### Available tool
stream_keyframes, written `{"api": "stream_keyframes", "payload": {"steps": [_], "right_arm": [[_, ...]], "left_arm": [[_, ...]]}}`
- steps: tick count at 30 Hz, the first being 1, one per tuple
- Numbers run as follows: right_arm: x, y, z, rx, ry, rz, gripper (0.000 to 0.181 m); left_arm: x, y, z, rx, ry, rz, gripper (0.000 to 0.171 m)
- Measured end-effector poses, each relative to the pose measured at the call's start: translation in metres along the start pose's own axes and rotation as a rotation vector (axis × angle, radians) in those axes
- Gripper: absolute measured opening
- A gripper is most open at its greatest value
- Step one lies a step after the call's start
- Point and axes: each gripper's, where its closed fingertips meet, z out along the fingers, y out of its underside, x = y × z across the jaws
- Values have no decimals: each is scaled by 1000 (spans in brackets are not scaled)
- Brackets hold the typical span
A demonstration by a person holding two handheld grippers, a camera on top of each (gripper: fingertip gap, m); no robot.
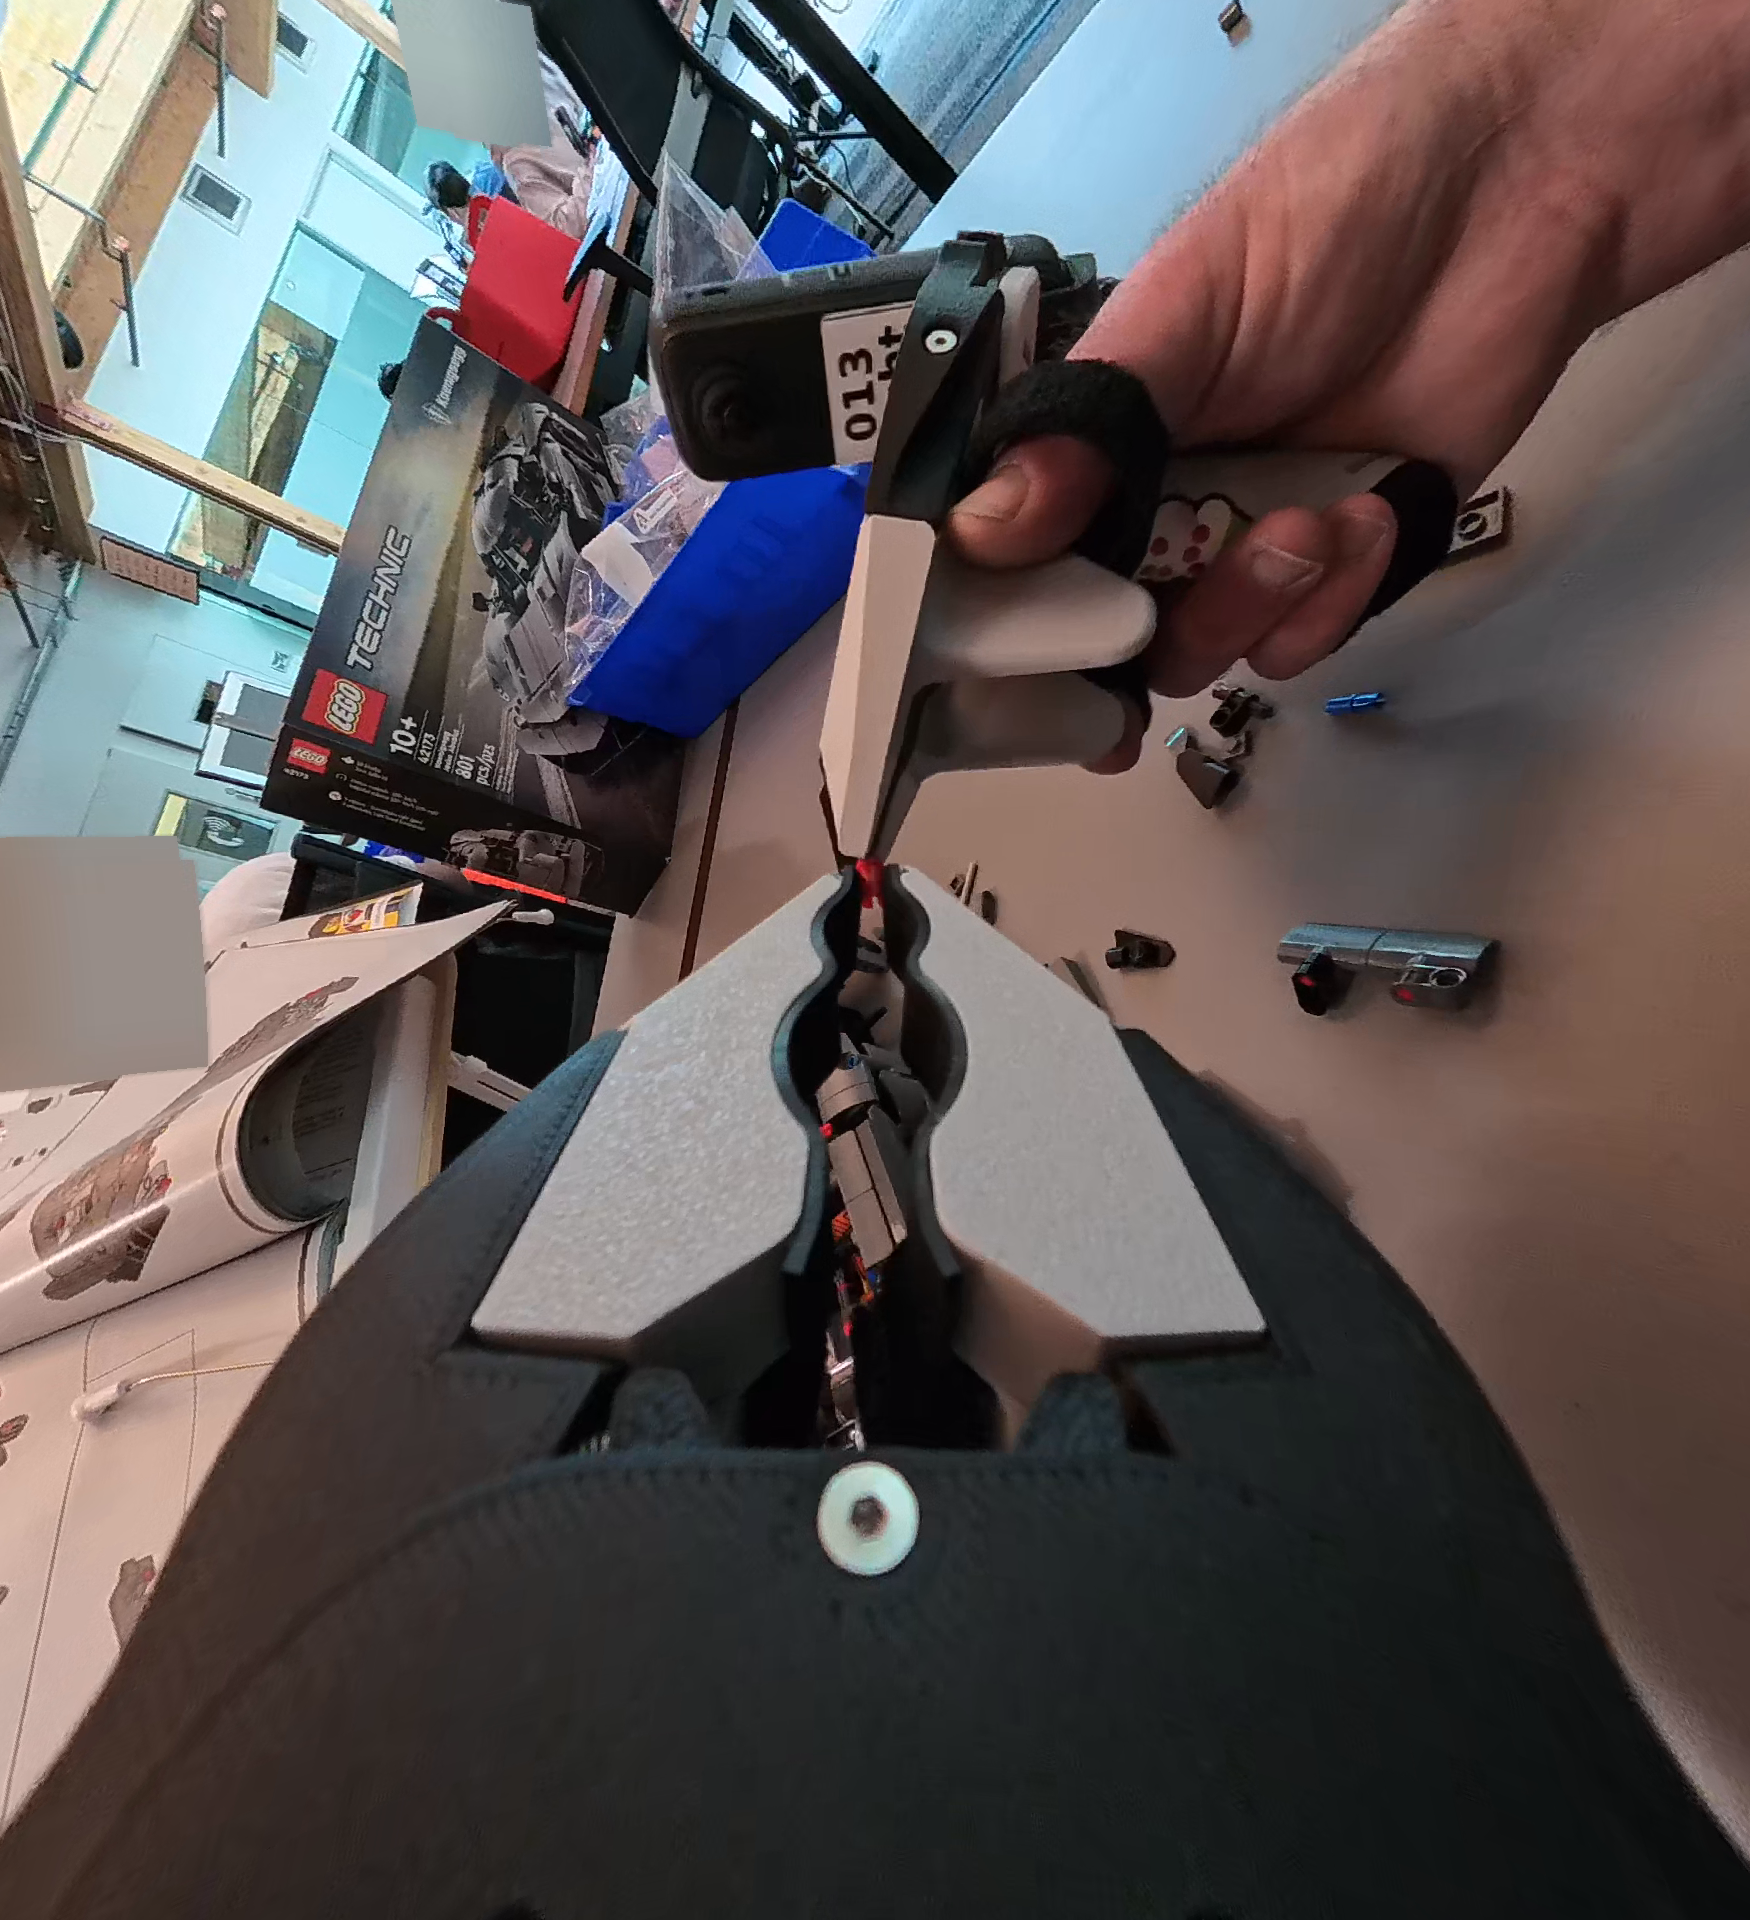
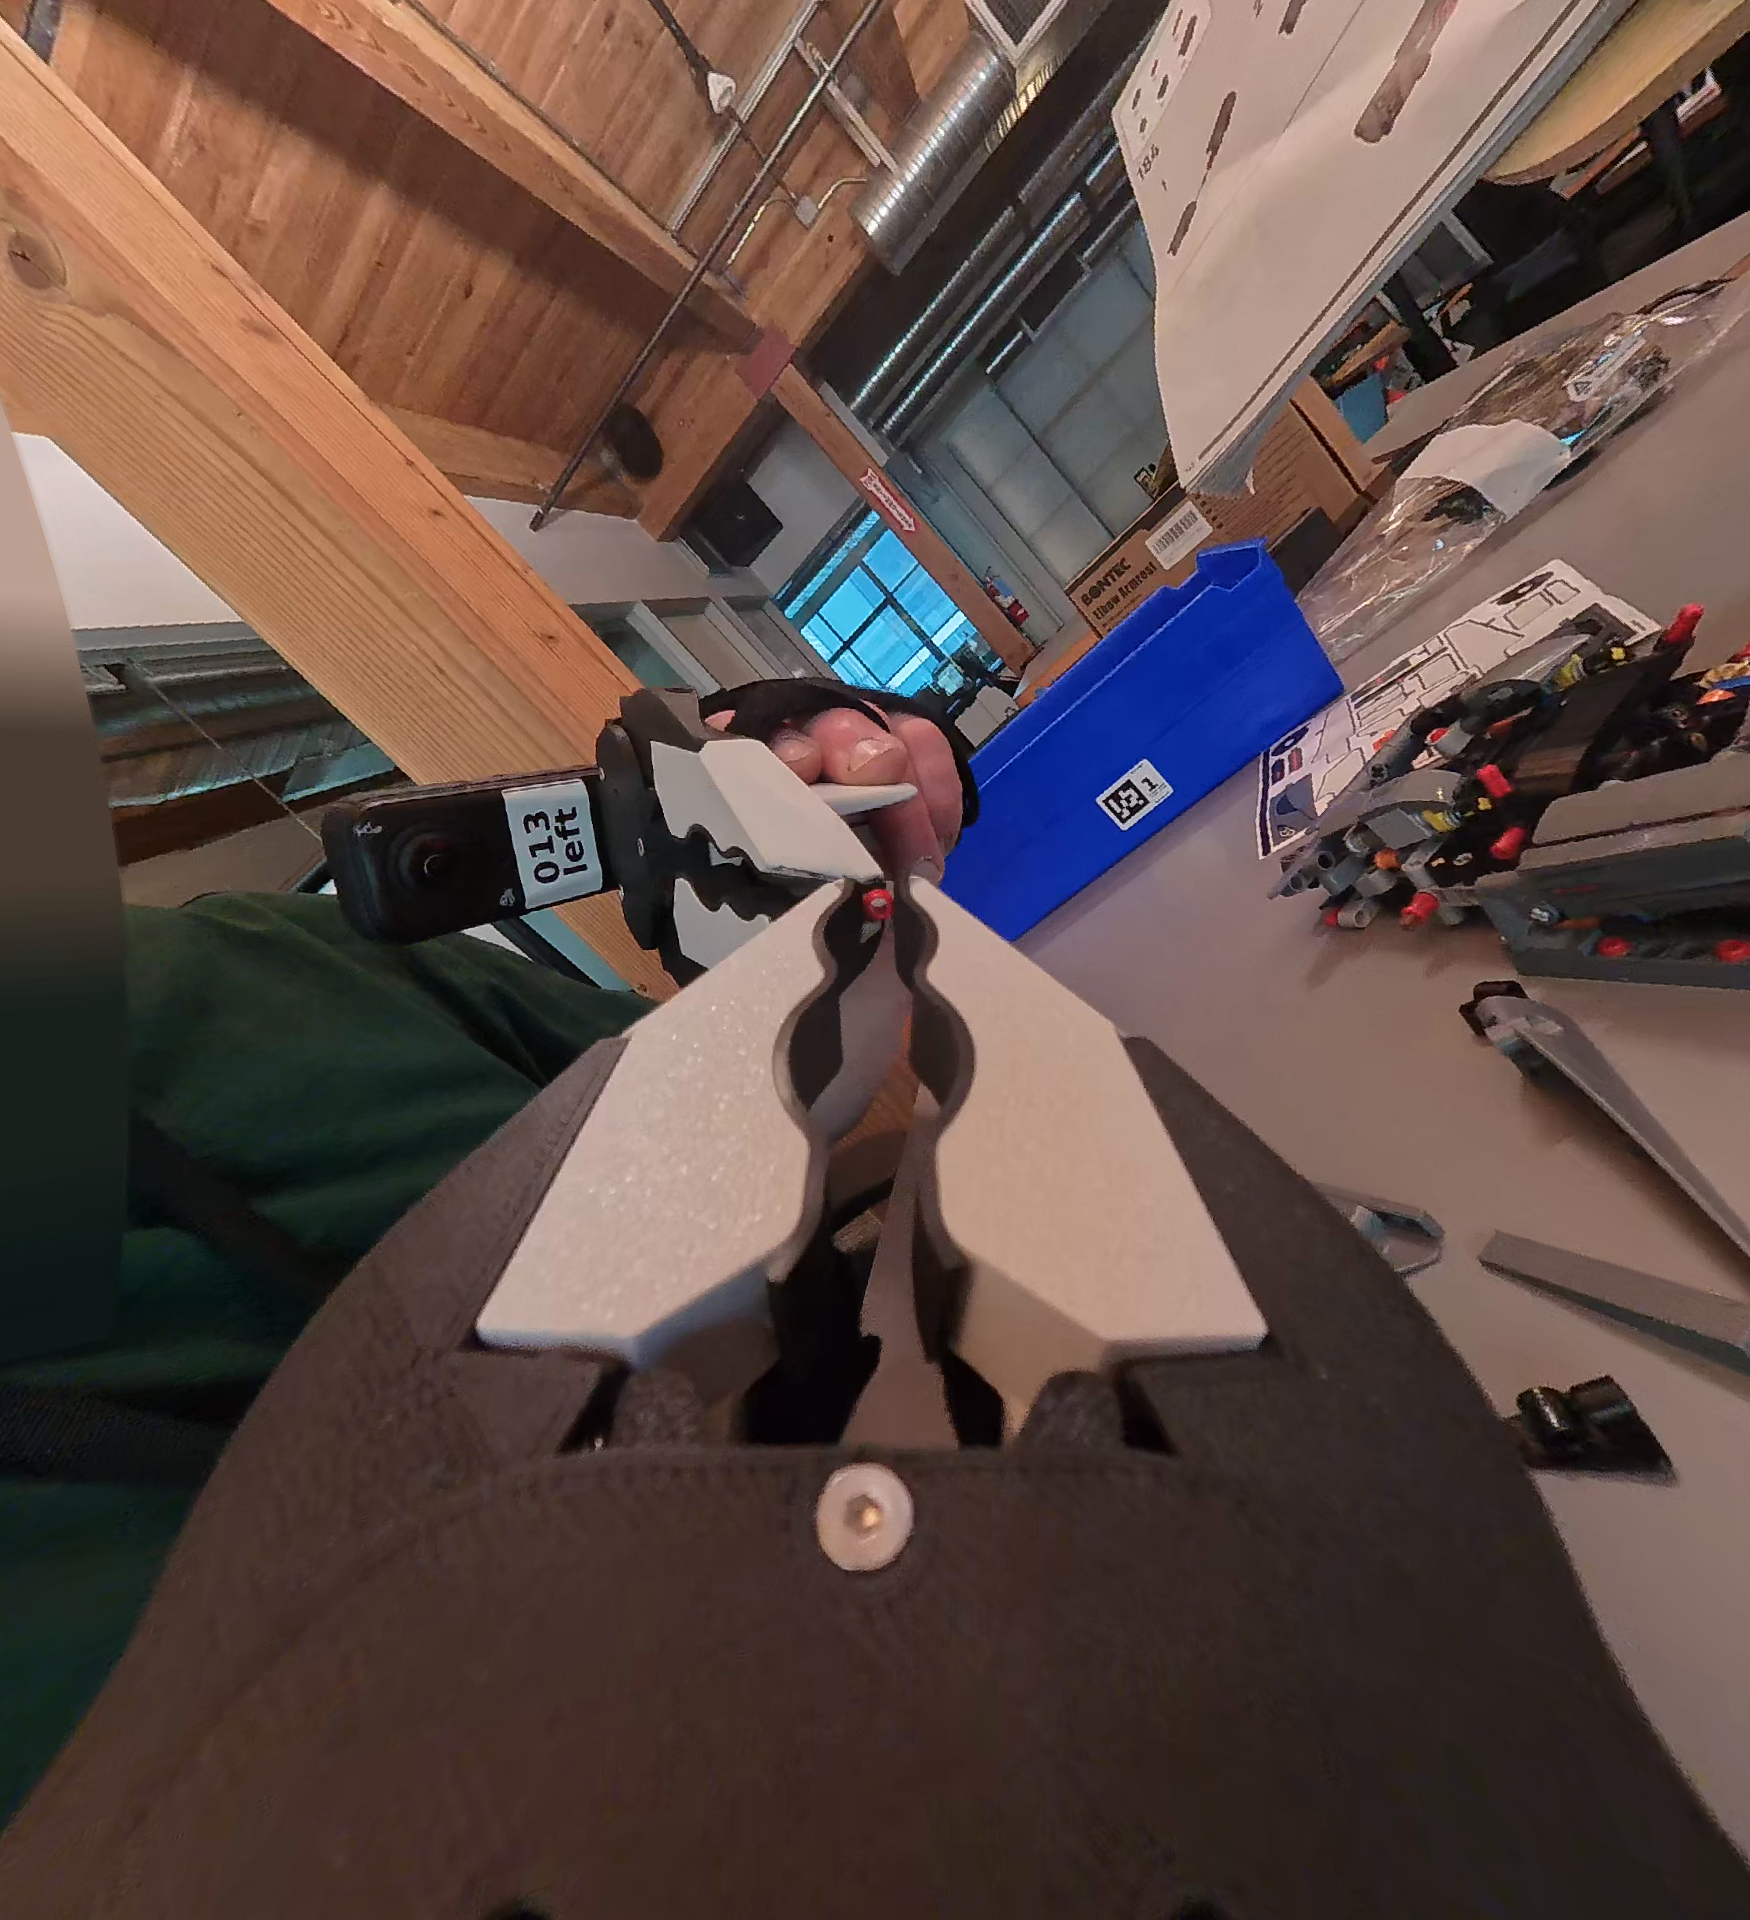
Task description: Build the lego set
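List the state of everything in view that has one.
left gripper, jaws shut on the red pin
right gripper, jaws shut on the same pin, tip to tip with the left
instruction booklet, open, one page curled over
blue bin, open-topped, holding plastic bags
Lego model, partly built, resting on the table

Our left tool (image 1: 871,894) has two pale grey, grainy fingers with wavy black inner edges, set in a black printed body with one silver screw (image 1: 868,1519). Our right tool (image 2: 886,904) is built the same, screw (image 2: 863,1517) included. Each carries a black camera with a white label. Black fabric straps loop our fingers (image 1: 1016,499); we wear a dark green sleeve (image 2: 279,1091).
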Motion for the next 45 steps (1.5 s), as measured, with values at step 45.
{"api": "stream_keyframes", "payload": {"steps": [45], "right_arm": [[43,127,-39,-611,679,-650,2]], "left_arm": [[141,46,20,-218,468,-355,29]]}}
